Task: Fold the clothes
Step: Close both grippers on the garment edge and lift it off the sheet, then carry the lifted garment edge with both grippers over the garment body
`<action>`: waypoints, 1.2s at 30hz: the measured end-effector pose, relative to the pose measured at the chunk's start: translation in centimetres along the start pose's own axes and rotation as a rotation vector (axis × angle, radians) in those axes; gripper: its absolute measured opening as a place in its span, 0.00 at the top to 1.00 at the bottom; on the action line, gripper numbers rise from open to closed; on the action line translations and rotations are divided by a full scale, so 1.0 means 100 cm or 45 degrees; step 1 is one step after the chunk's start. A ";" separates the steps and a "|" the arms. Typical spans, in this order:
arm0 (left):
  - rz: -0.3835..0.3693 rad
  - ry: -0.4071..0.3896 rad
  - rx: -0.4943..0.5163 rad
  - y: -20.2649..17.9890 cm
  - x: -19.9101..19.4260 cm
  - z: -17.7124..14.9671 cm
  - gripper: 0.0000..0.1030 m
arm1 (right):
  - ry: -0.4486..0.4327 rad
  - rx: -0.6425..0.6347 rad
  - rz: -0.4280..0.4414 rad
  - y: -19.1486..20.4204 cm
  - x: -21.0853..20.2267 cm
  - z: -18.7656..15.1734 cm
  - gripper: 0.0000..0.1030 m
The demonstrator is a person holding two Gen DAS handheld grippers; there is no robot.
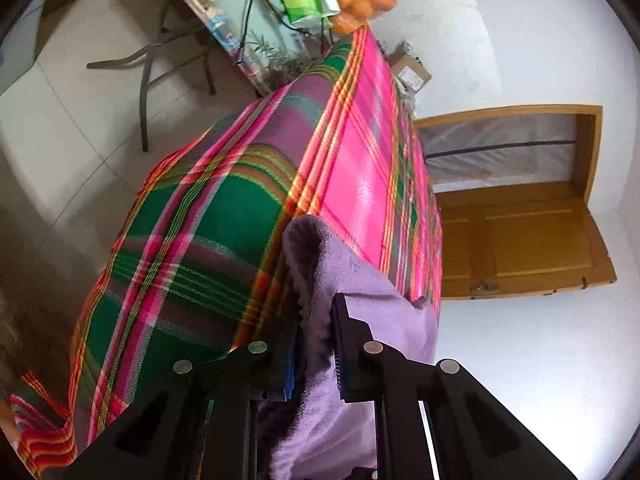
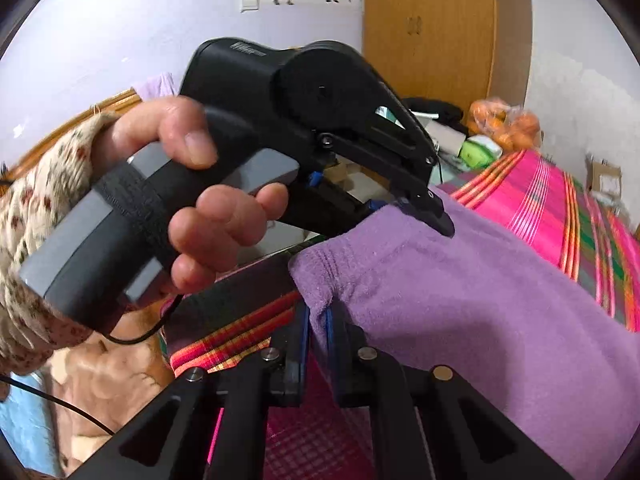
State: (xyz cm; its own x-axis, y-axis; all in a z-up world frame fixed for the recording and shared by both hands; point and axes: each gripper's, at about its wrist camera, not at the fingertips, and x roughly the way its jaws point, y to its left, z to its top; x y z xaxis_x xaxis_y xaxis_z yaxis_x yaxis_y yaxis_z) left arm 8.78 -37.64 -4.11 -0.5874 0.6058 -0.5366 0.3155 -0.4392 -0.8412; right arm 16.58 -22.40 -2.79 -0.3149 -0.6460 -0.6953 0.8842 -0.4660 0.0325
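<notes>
A purple fleece garment [image 1: 352, 280] [image 2: 460, 300] lies over the near end of a surface covered by a pink and green plaid cloth [image 1: 224, 240] [image 2: 540, 200]. My left gripper [image 1: 318, 320] is shut on a raised fold of the garment's edge. The right wrist view shows this left gripper [image 2: 440, 220] from the side, held by a hand [image 2: 208, 216] in a patterned sleeve, pinching the garment's top edge. My right gripper [image 2: 318, 316] is shut on the garment's near corner, just below and left of the other one.
A bag of oranges [image 1: 360, 0] [image 2: 508, 124], green packets [image 1: 304, 0] and cables crowd the far end. A cardboard box [image 1: 412, 72] stands beside the plaid cloth. A wooden door [image 1: 520, 232] and a wardrobe [image 2: 428, 28] line the walls. Folding-table legs [image 1: 148, 80] stand on the tiled floor.
</notes>
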 end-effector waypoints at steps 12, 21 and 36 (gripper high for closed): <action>0.023 -0.046 0.047 -0.027 -0.005 -0.011 0.85 | -0.091 0.034 0.029 -0.011 -0.027 -0.006 0.92; -0.023 -0.039 0.167 -0.078 -0.005 -0.029 0.85 | -0.195 0.084 0.036 -0.029 -0.073 -0.012 0.92; -0.089 0.082 0.283 -0.141 0.038 -0.052 0.84 | -0.311 0.262 -0.055 -0.068 -0.141 -0.041 0.92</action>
State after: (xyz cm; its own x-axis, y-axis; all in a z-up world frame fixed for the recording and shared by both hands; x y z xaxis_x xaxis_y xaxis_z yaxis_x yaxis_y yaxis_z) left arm 5.96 -25.73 5.34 -0.5512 0.6777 -0.4867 0.0995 -0.5258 -0.8448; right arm 16.37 -7.67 3.85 -0.4459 -0.7375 -0.5072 0.7879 -0.5923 0.1686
